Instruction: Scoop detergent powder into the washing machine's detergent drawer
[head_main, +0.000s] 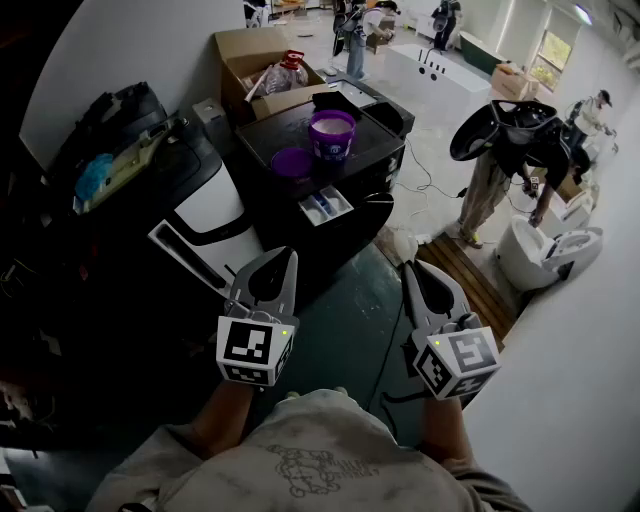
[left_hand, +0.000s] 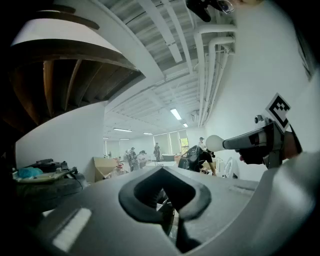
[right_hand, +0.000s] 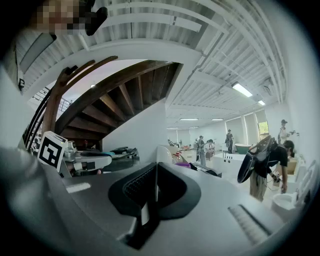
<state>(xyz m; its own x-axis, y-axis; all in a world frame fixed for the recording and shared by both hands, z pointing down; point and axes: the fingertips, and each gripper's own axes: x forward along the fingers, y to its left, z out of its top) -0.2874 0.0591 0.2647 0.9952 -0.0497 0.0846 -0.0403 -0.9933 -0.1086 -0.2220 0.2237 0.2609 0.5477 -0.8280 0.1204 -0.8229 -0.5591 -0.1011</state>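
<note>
Grey left tool (head_main: 284, 256) and right tool (head_main: 409, 268) bear black-and-white marker cubes (head_main: 255, 350).

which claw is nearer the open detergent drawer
Left. The left claw is short of the detergent drawer, slightly to its left; the right claw is farther off, to its right.

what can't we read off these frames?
Purple tub: head view, too small to show powder or scoop.
Detergent drawer: head view, compartment contents too small; left gripper view, left gripper blocks it.
Cardboard box: head view, contents too small to name.
</note>
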